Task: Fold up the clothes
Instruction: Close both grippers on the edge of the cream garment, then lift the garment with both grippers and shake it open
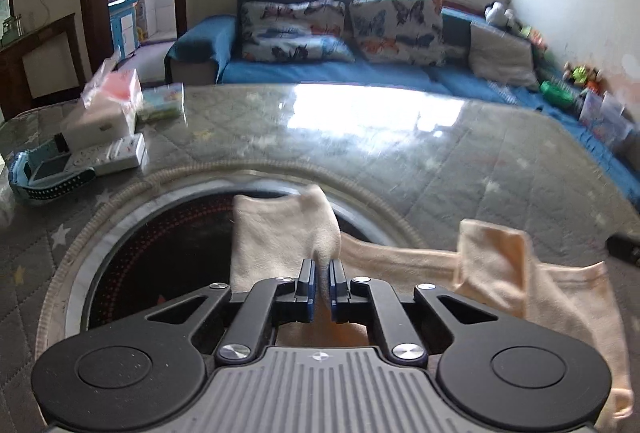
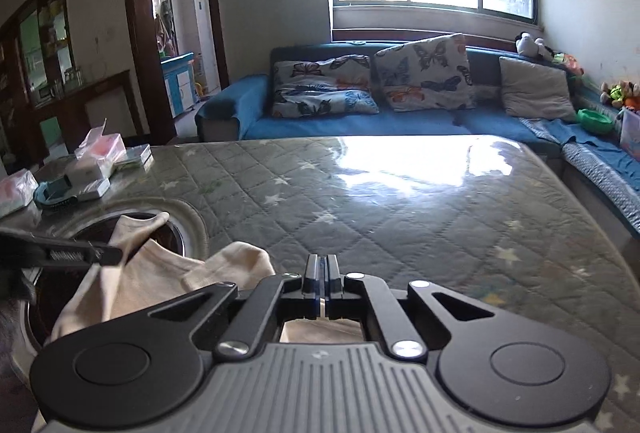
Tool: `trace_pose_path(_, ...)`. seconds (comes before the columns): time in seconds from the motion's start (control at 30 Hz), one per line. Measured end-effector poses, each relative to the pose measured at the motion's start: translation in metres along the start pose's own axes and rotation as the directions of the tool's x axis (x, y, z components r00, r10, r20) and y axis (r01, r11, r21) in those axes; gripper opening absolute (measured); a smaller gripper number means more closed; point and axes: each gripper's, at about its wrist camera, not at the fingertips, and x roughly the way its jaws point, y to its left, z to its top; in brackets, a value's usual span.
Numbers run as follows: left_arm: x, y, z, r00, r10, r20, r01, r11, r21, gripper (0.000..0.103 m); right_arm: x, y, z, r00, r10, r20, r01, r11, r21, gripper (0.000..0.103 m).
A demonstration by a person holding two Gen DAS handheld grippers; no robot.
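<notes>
A cream sleeveless garment [image 1: 400, 265] lies on the table, partly over a round black cooktop [image 1: 160, 245]. My left gripper [image 1: 322, 269] is shut on one shoulder strap [image 1: 284, 233] of the garment and holds it raised. The other strap [image 1: 492, 257] stands folded up to the right. In the right wrist view the same garment [image 2: 160, 281] lies at the lower left, with the left gripper's finger [image 2: 60, 253] over it. My right gripper [image 2: 321, 265] is shut, its jaws pressed together; cream cloth shows beneath its fingers, but a grip on it cannot be told.
The table [image 2: 400, 201] has a grey quilted star cover under glossy plastic. Boxes, tissue packs, a power strip and a blue watch [image 1: 80, 137] sit at its far left. A blue sofa [image 2: 400, 105] with cushions runs behind and along the right side.
</notes>
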Motion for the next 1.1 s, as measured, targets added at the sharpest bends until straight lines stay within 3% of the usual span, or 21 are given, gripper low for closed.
trace_pose_path(0.23,-0.049,0.017,-0.008,0.997,-0.015,0.077,0.019,0.999,-0.046,0.007,0.01,0.006,-0.002,0.998,0.041,-0.042,-0.041,0.999,0.007,0.016)
trace_pose_path(0.33,-0.07,0.03,-0.018,0.995,-0.02,0.093,0.027,0.997,-0.075,0.007,0.032,0.019,-0.002,0.997,0.043,-0.061,-0.044,0.999,-0.013,0.032)
trace_pose_path(0.5,-0.098,0.047,-0.036,0.994,-0.018,0.11,0.032,0.992,-0.123,0.006,0.059,0.025,-0.001,0.993,0.056,-0.104,-0.055,0.998,0.007,0.031)
trace_pose_path(0.57,-0.107,0.054,-0.042,0.994,-0.011,0.113,0.027,0.99,-0.14,0.006,0.062,0.025,-0.004,0.992,0.056,-0.109,-0.056,0.998,0.005,0.01)
trace_pose_path(0.6,-0.111,0.058,-0.045,0.993,-0.006,0.116,0.024,0.989,-0.148,0.006,0.06,0.025,-0.005,0.993,0.048,-0.103,-0.049,0.999,-0.004,0.009)
trace_pose_path(0.87,-0.141,0.091,-0.078,0.993,0.024,0.115,0.002,0.974,-0.225,0.006,-0.031,-0.001,-0.01,0.998,-0.013,0.066,0.01,0.999,0.044,0.006)
trace_pose_path(1.1,-0.173,0.114,-0.106,0.992,0.047,0.119,-0.012,0.96,-0.28,0.006,-0.128,-0.043,-0.034,0.972,-0.144,0.183,0.118,0.982,0.145,0.006)
